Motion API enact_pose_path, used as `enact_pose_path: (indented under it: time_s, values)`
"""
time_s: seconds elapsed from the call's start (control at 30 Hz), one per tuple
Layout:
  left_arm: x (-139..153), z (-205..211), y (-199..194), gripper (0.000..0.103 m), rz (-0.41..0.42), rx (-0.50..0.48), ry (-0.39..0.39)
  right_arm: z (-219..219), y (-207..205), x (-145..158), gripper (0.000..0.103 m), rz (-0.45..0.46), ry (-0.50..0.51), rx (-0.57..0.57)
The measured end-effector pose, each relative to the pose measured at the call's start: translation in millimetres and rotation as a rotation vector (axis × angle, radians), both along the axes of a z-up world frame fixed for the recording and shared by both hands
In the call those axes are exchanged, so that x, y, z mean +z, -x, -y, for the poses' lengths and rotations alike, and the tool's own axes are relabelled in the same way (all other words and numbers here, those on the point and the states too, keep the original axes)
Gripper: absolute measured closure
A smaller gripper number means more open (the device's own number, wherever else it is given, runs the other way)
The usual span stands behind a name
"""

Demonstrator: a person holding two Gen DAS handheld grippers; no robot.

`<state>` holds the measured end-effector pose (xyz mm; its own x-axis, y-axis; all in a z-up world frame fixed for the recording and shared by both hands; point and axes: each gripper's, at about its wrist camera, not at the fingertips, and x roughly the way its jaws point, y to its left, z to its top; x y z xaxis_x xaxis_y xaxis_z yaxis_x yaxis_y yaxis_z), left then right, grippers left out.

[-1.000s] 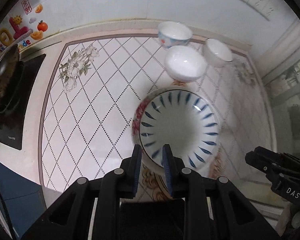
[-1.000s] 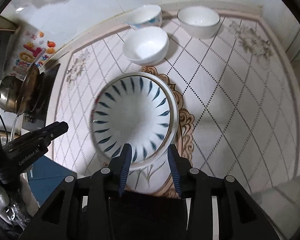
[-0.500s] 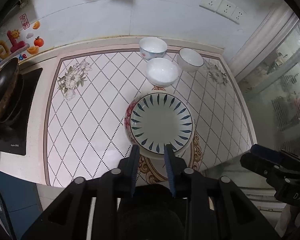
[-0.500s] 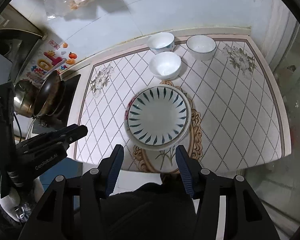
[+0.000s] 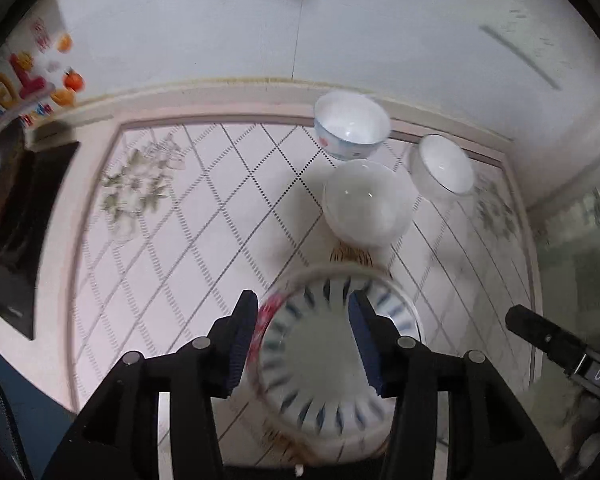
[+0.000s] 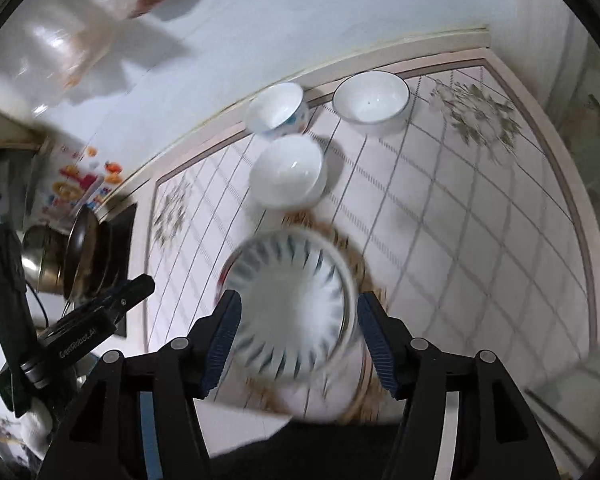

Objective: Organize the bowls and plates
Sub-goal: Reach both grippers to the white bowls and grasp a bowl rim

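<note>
Motion blur smears the blue-striped plate (image 5: 332, 364) in both wrist views, its stripes mere streaks; the red-patterned dish (image 5: 265, 316) beneath shows only a sliver at the left rim. The left gripper's right finger (image 5: 364, 340) covers part of the plate. The countertop's (image 6: 460, 216) flower prints and gold medallion are smudged. The wok (image 6: 82, 248) on the stove is cut off in the left view, the wall stickers (image 5: 28, 80) unreadable
</note>
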<state>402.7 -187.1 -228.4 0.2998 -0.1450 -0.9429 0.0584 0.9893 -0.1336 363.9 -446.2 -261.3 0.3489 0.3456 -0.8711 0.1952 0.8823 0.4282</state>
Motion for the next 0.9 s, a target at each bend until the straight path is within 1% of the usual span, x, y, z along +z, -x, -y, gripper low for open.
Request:
enact_pose_path:
  time_s: [0.03, 0.07, 0.13, 0.23, 0.27, 0.33, 0.37, 0.4, 0.43, 0.47, 0.5, 0.53, 0.63, 0.73, 0.9]
  values:
    - [-8.8, 1.6, -12.3, 0.058, -0.022, 0.022, 0.012, 5.6, -21.8, -14.3, 0.040, -0.011, -0.015, 0.009]
    - [-21.9, 3.1, -28.2, 0.058, -0.054, 0.047, 0.036, 8.4, -35.7, -25.0, 0.040, -0.020, -0.026, 0.015]
    - [-43.6, 7.8, -52.3, 0.058, -0.103, 0.081, 0.059, 14.1, -67.1, -48.6, 0.040, -0.042, -0.048, 0.030]
    - [-69.8, 18.3, -79.7, 0.058, -0.153, 0.099, 0.076, 17.6, -108.4, -82.7, 0.040, -0.081, -0.067, 0.062]
    - [-81.1, 23.3, -90.4, 0.058, -0.175, 0.097, 0.072, 16.9, -121.1, -94.4, 0.040, -0.093, -0.074, 0.076]
    - [-95.3, 29.6, -103.2, 0.058, -0.191, 0.091, 0.069, 15.4, -142.0, -114.5, 0.040, -0.112, -0.080, 0.093]
    - [-103.5, 33.4, -110.0, 0.058, -0.198, 0.085, 0.056, 13.1, -151.3, -125.1, 0.040, -0.127, -0.085, 0.110]
    - [-109.4, 36.3, -114.0, 0.059, -0.199, 0.078, 0.038, 11.1, -159.1, -133.8, 0.042, -0.138, -0.085, 0.120]
    - [-112.7, 38.3, -116.3, 0.064, -0.197, 0.071, 0.029, 8.8, -166.3, -143.9, 0.049, -0.145, -0.088, 0.124]
    - [-117.8, 40.6, -119.2, 0.080, -0.193, 0.062, 0.015, 6.9, -170.8, -150.3, 0.055, -0.150, -0.095, 0.134]
    - [-120.4, 42.4, -120.0, 0.085, -0.193, 0.054, 0.007, 4.8, -174.9, -156.8, 0.076, -0.160, -0.101, 0.142]
    - [-122.9, 44.0, -121.2, 0.091, -0.190, 0.046, 0.003, 2.5, -178.9, -162.2, 0.084, -0.159, -0.122, 0.154]
    - [-120.5, 49.4, -115.9, 0.091, -0.143, 0.022, -0.036, -4.4, -183.1, -161.5, 0.086, -0.132, -0.084, 0.172]
    - [-116.4, 50.8, -108.8, 0.091, -0.124, 0.021, -0.033, -6.8, -184.1, -161.8, 0.086, -0.133, -0.074, 0.180]
    - [-94.5, 56.2, -90.9, 0.091, -0.083, 0.001, -0.026, -2.8, -175.7, -151.2, 0.086, -0.117, -0.071, 0.187]
